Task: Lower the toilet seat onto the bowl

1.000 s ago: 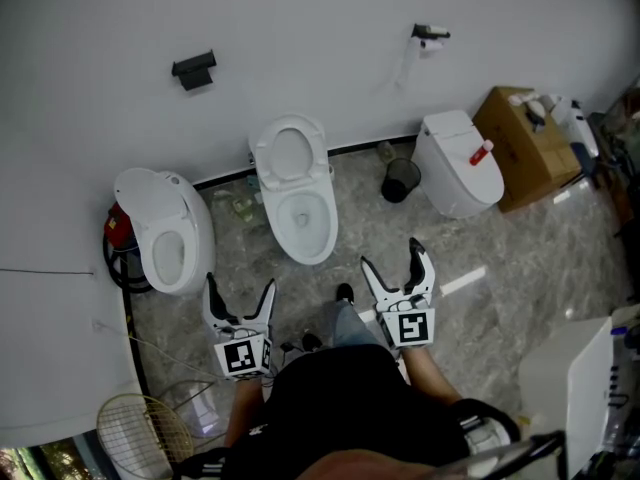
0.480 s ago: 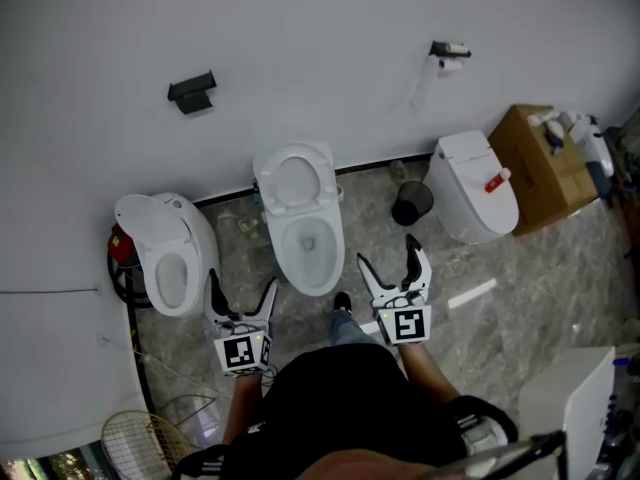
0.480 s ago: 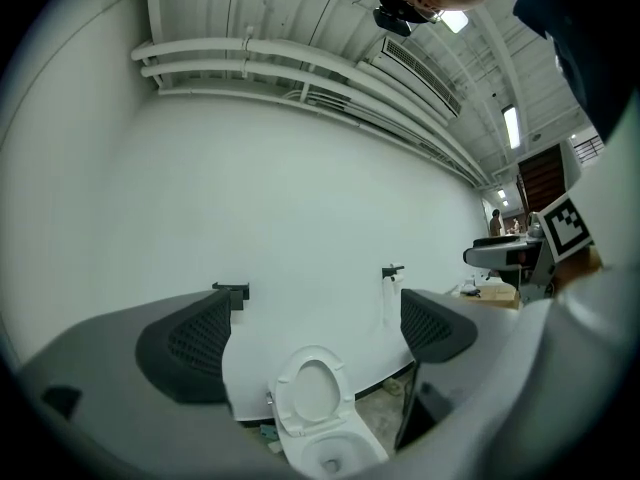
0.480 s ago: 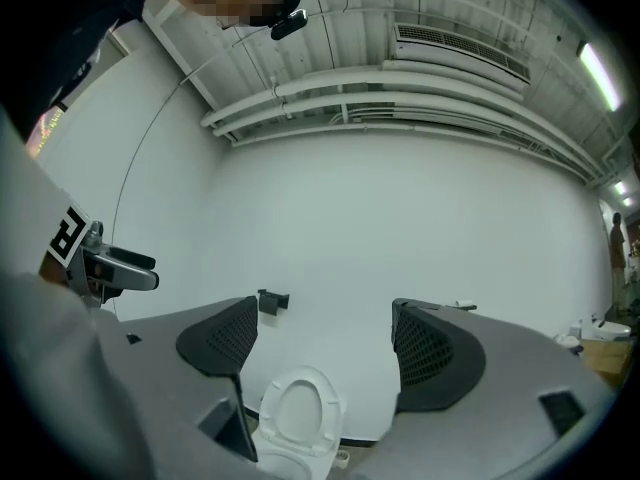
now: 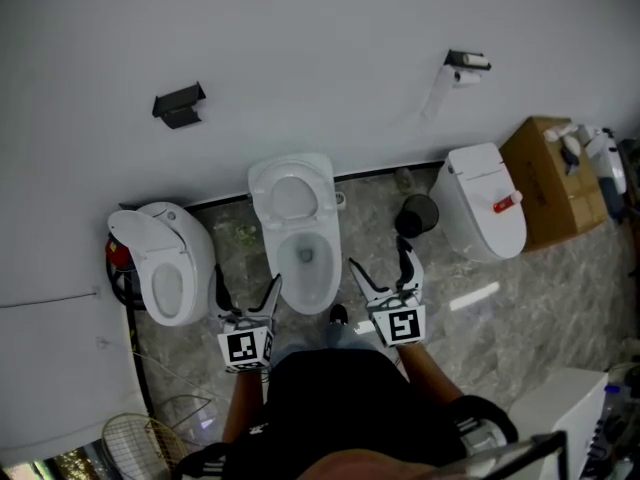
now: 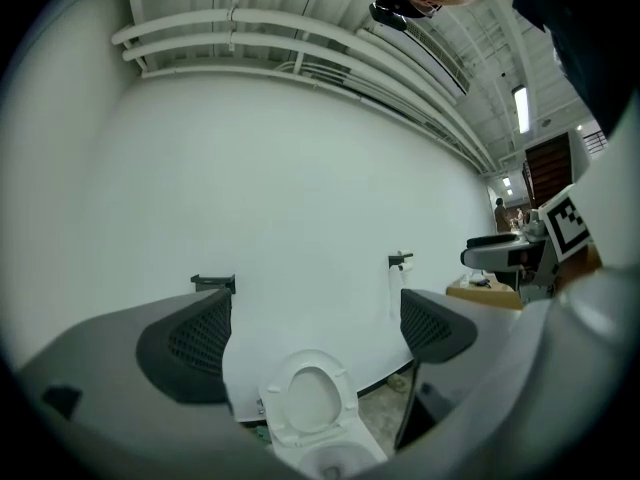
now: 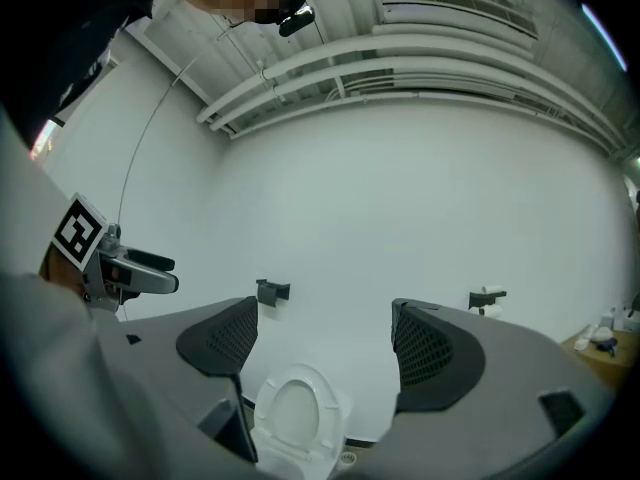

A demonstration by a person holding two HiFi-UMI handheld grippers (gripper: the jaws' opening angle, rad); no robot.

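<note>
At the far left stands a white oval toilet point(image 5: 165, 263) with its lid up; it is not the nearest target. Next comes the left gripper point(image 5: 247, 288), its jaws spread wide with nothing between them. Straight ahead is the middle white ceramic bowl point(image 5: 305, 260). Its white ring-shaped toilet seat point(image 5: 262, 193) stands raised against the white wall, well apart from both grippers. The right gripper point(image 5: 379, 268) is likewise fully open and empty, level with the left one on the bowl's other side. Further right are a round black waste bin point(image 5: 416, 214) and a closed white toilet point(image 5: 487, 203), neither of them in the path. This looks like the approach, with no contact made yet. To do it well, one gripper should probably reach the seat's free upper edge, away from the hinge. It should hook or pinch the ring alone, leaving the lid behind it. Then it should guide the ring down its arc slowly, letting go only once it rests on the rim, since a dropped seat could slam.
</note>
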